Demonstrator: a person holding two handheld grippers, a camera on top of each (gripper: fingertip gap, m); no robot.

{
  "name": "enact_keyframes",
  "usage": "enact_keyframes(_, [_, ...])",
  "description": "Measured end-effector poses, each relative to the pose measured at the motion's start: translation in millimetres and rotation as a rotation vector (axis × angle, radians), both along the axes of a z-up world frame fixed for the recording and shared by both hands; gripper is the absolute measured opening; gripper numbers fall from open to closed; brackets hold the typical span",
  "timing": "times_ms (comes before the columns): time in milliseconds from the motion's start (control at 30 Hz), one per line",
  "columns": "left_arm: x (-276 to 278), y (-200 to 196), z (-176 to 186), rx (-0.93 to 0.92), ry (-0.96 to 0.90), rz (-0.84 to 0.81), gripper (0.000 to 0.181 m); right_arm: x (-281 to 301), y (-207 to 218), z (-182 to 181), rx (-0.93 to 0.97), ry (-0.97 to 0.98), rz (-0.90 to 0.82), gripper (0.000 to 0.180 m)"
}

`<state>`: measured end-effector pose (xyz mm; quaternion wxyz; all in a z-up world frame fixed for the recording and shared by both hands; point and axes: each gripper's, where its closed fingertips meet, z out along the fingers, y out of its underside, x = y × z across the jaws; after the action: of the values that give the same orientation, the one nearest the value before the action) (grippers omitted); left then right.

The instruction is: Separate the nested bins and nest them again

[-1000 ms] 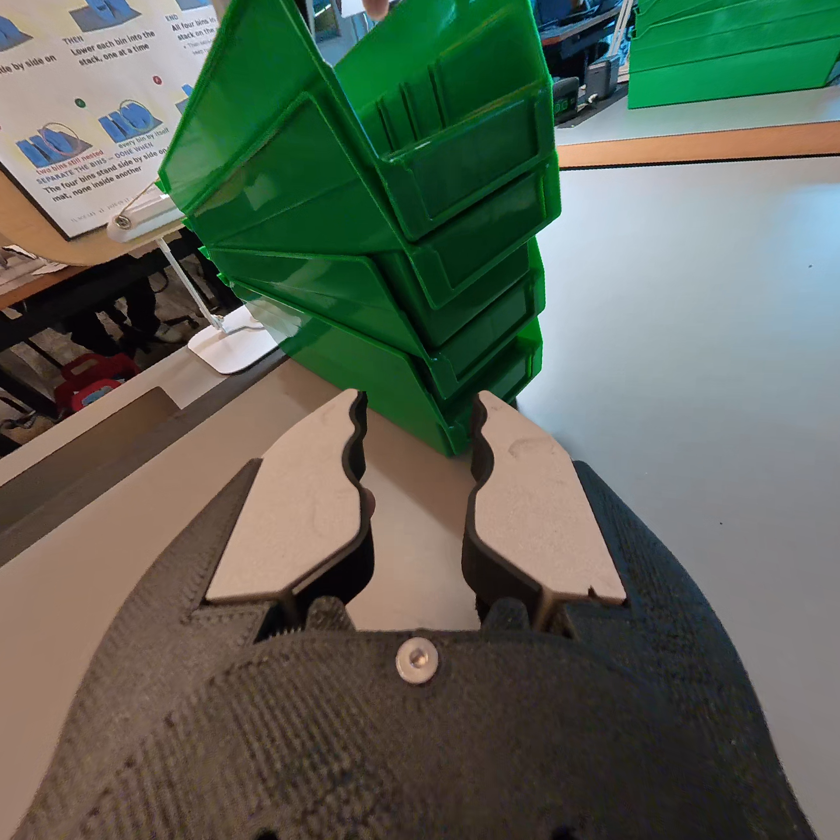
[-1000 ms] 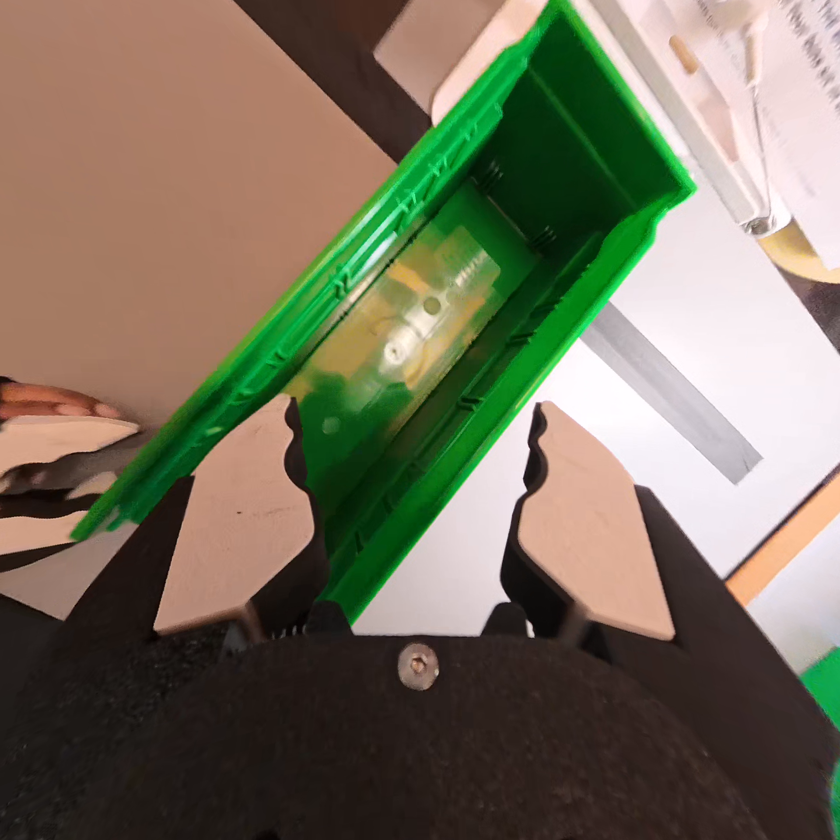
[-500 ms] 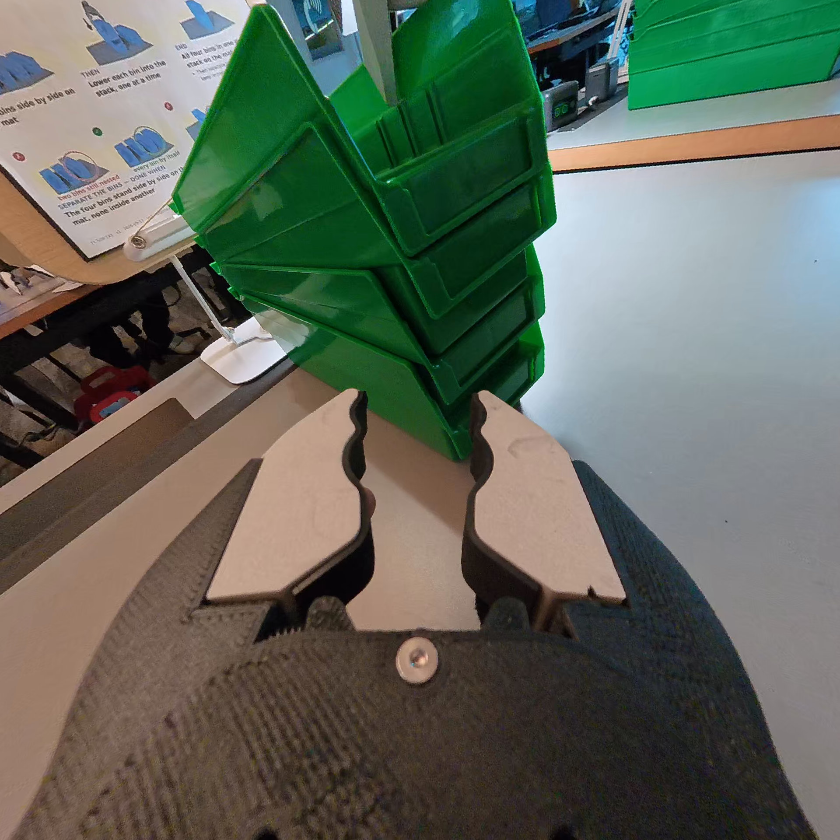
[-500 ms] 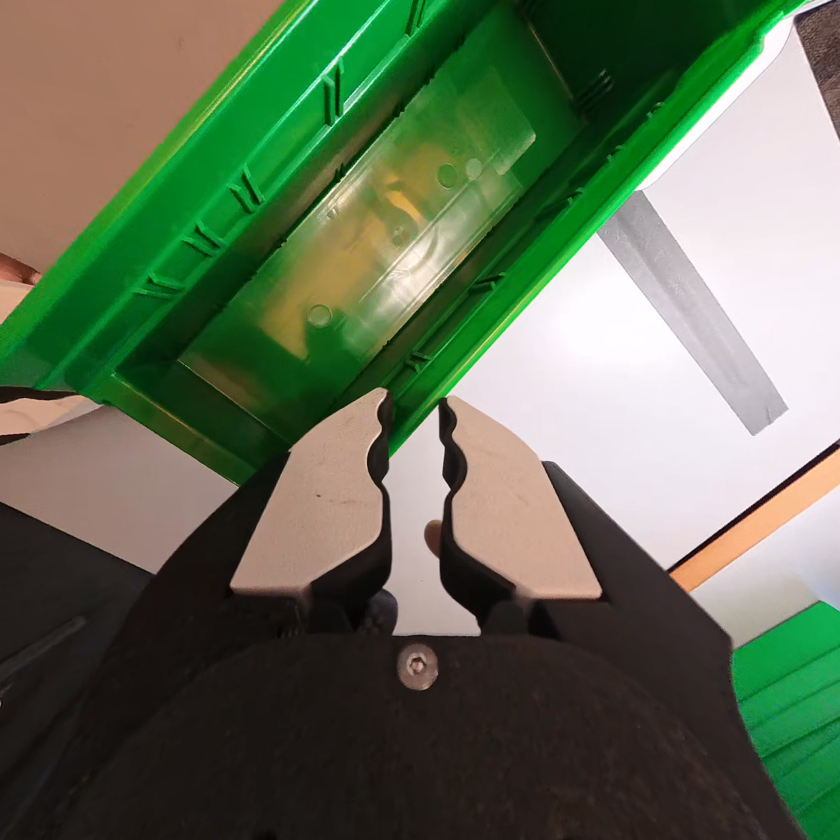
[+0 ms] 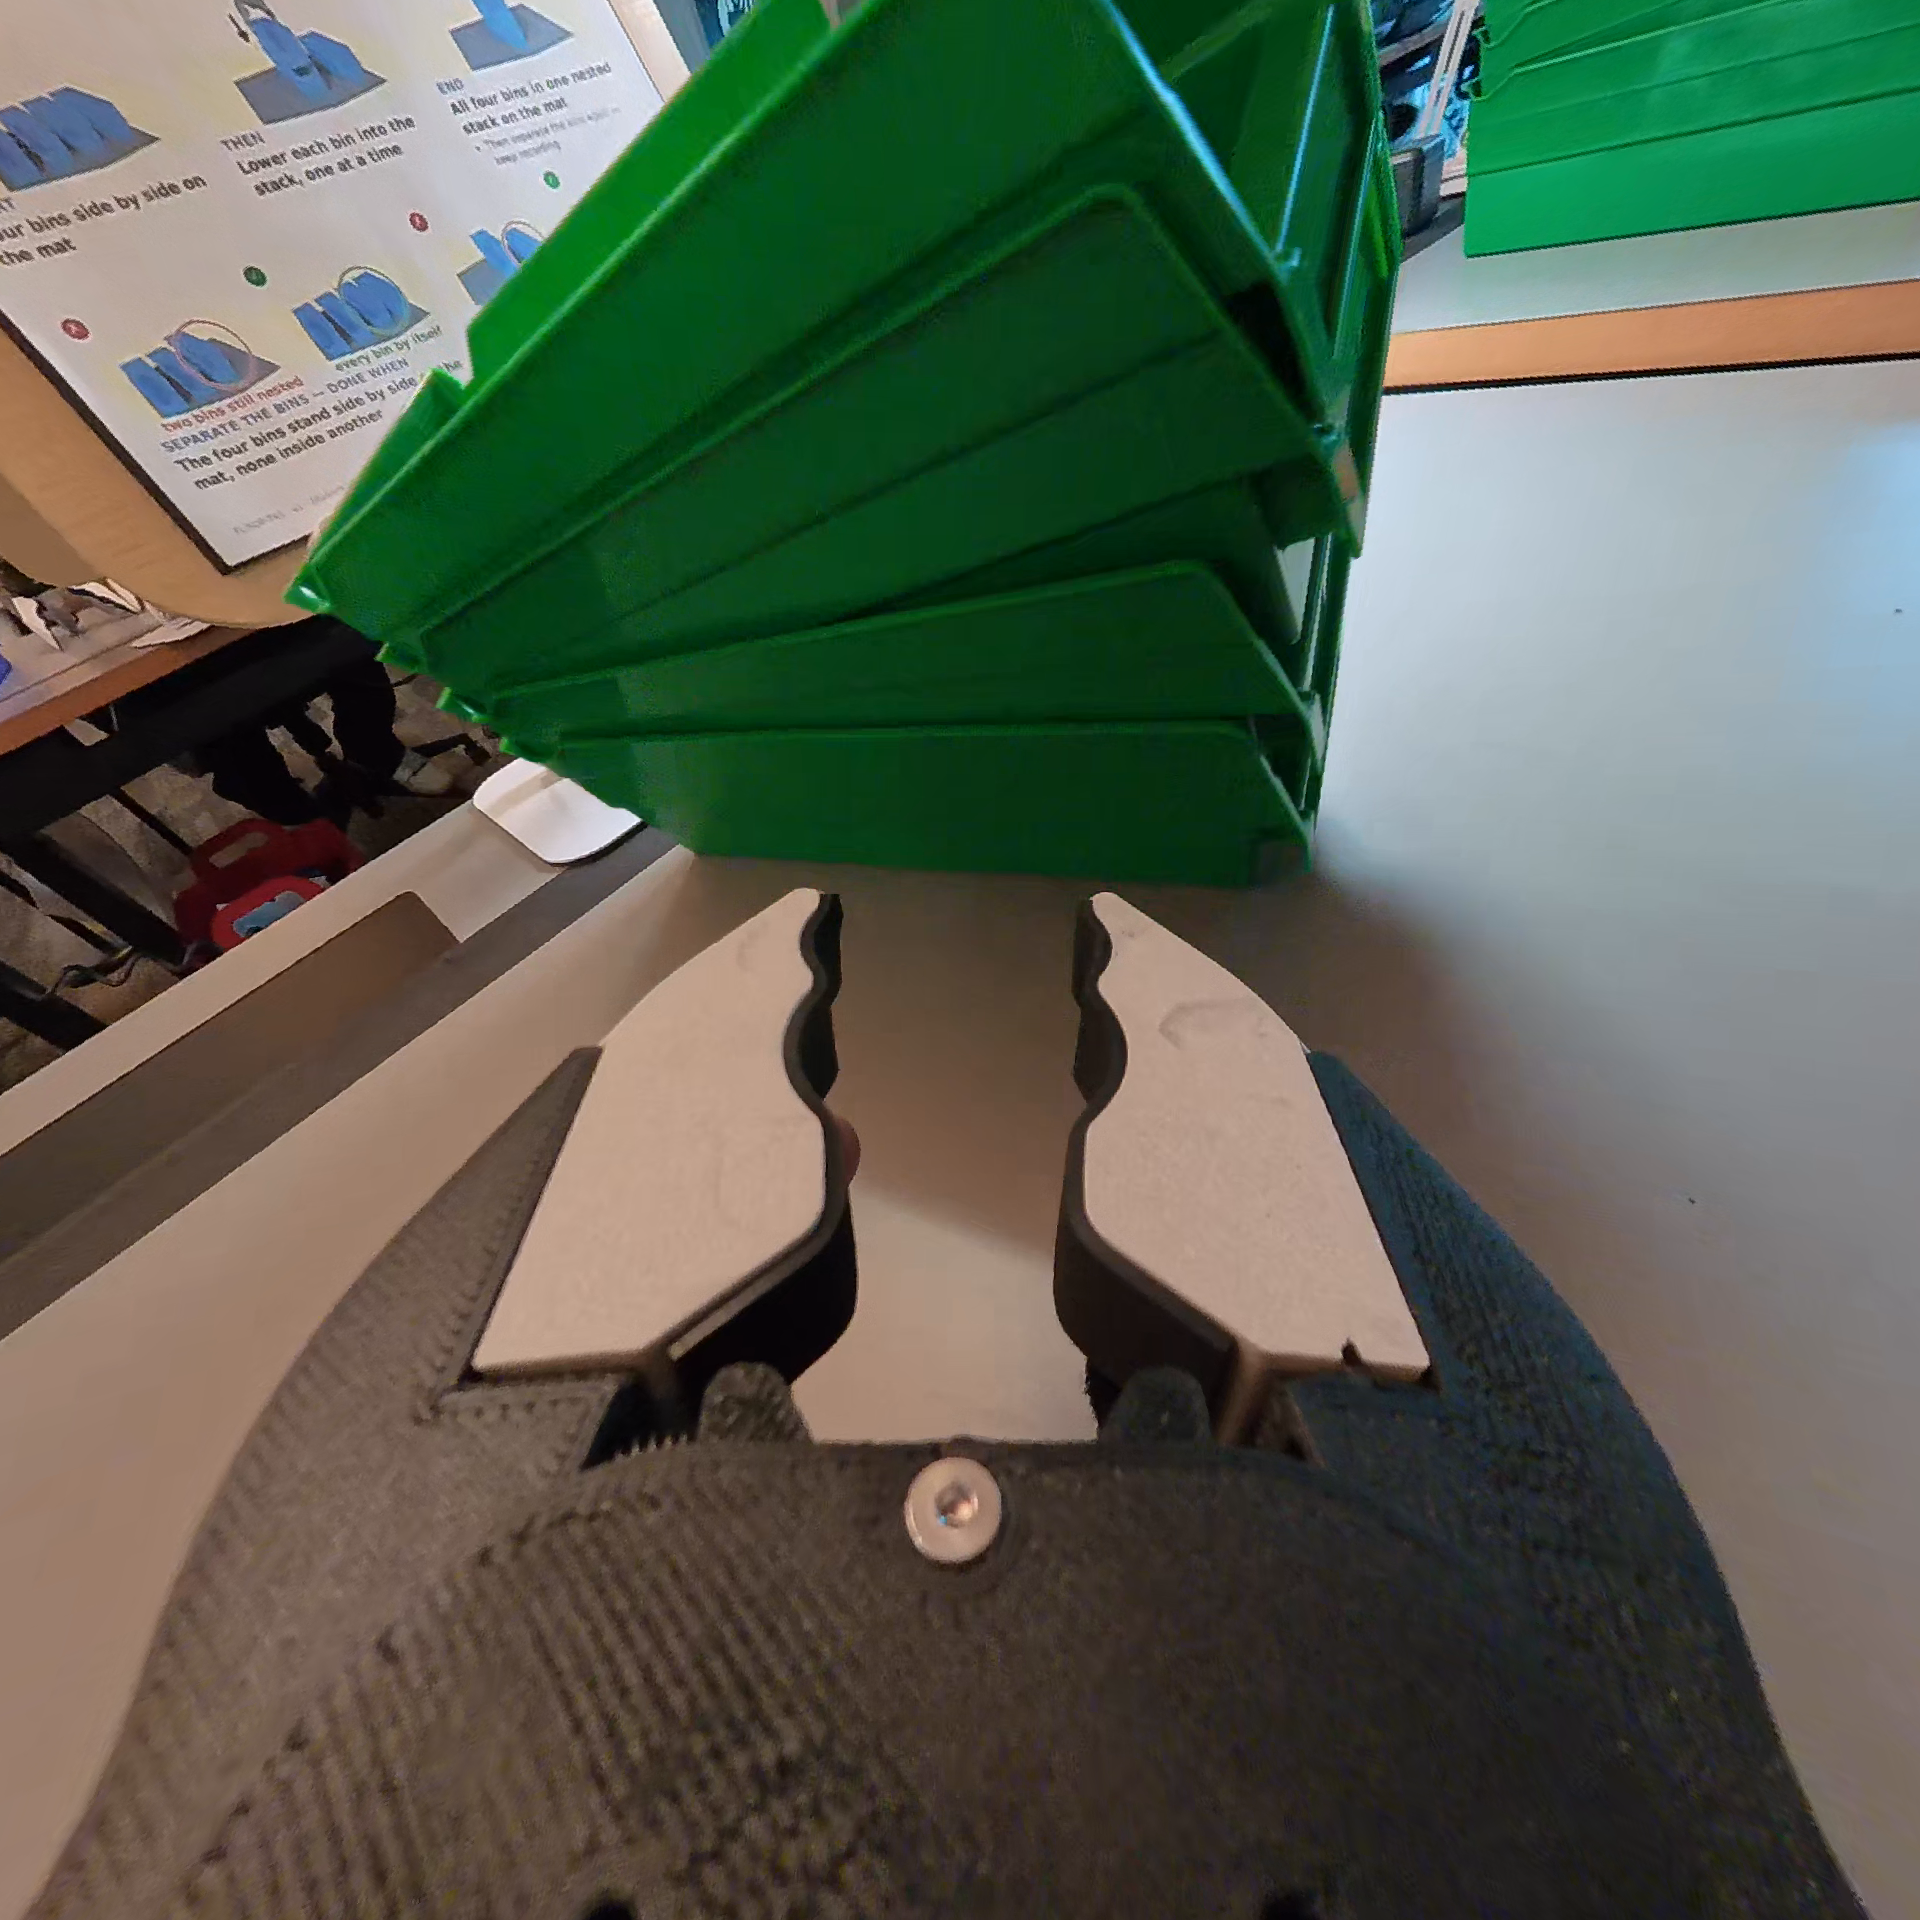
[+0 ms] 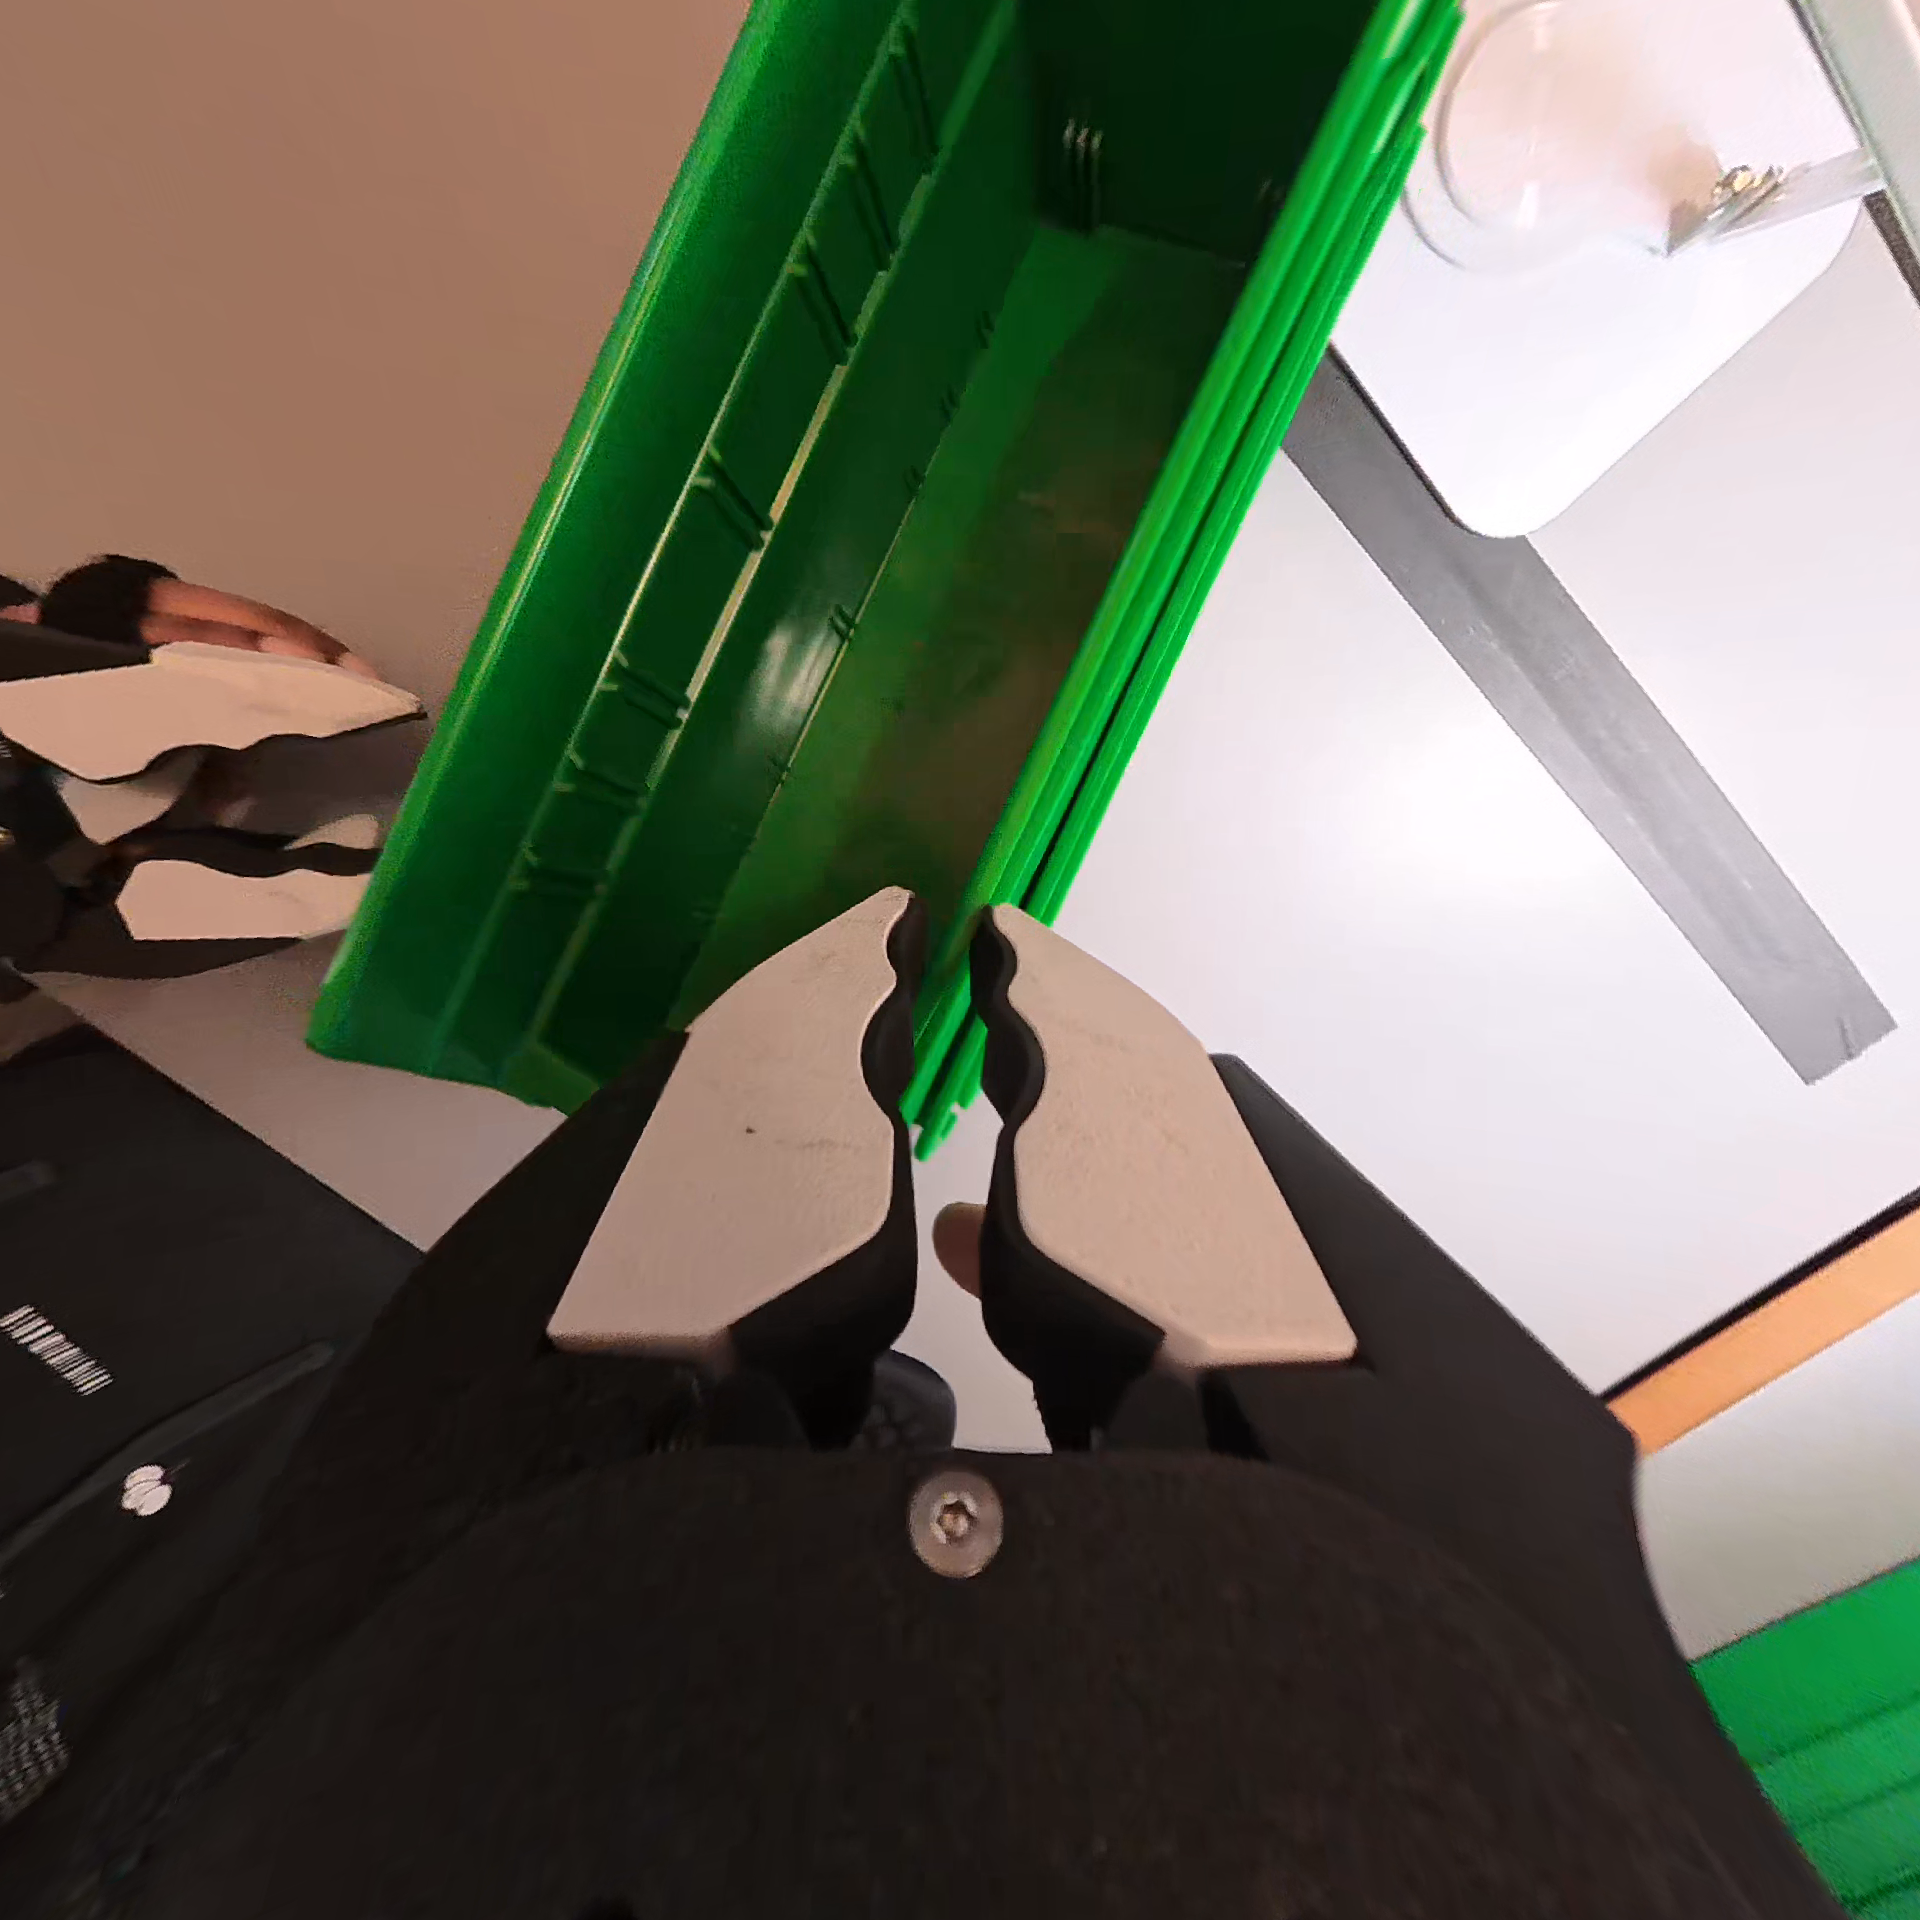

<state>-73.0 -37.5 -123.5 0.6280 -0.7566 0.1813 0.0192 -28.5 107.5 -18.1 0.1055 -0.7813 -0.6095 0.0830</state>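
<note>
Right gripper (image 6: 940,940) nearly closed on the bin (image 6: 831,582) rim at 12 o'clock; thin grip may slip. Left gripper (image 5: 951,920) half-open, empty.

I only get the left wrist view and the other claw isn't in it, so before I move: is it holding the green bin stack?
Observer: Yes. The right claw is shut on one long side rim of the bin stack, near an end corner.
Operator: One rim or several?
Observer: Several layered rim edges run in between its fingers; I can't count how many are pinched.
Operator: Anything inside the top bin?
Observer: No, the top bin is empty; only its bare green floor shows.
</note>
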Motion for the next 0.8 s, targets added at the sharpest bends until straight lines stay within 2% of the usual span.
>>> enact_keyframes(300, [2,-1,2,0.009,-0.001,-0.004,0.043,8,7,-12,-0.114,0.207,-0.157,0.011])
enact_keyframes(367, [2,0,0,0.004,-0.004,-0.007,0.043,7,11,-3,-0.047,0.289,-0.126,0.013])
enact_keyframes(433, [2,0,-1,0.001,-0.007,-0.007,0.044,5,11,24,0.133,0.367,0.025,0.023])
enact_keyframes(533, [5,0,-1,0.003,-0.027,-0.023,0.046,7,-31,46,0.385,0.342,0.420,0.038])
enact_keyframes(633, [10,4,-8,-0.016,-0.047,-0.044,0.050,22,-79,14,0.502,0.117,0.756,0.050])
enact_keyframes(700, [14,7,-12,-0.031,-0.059,-0.053,0.052,27,-95,-18,0.484,-0.008,0.824,0.055])
enact_keyframes(800, [17,8,-13,-0.034,-0.069,-0.056,0.053,32,-83,-58,0.509,-0.205,0.825,0.051])
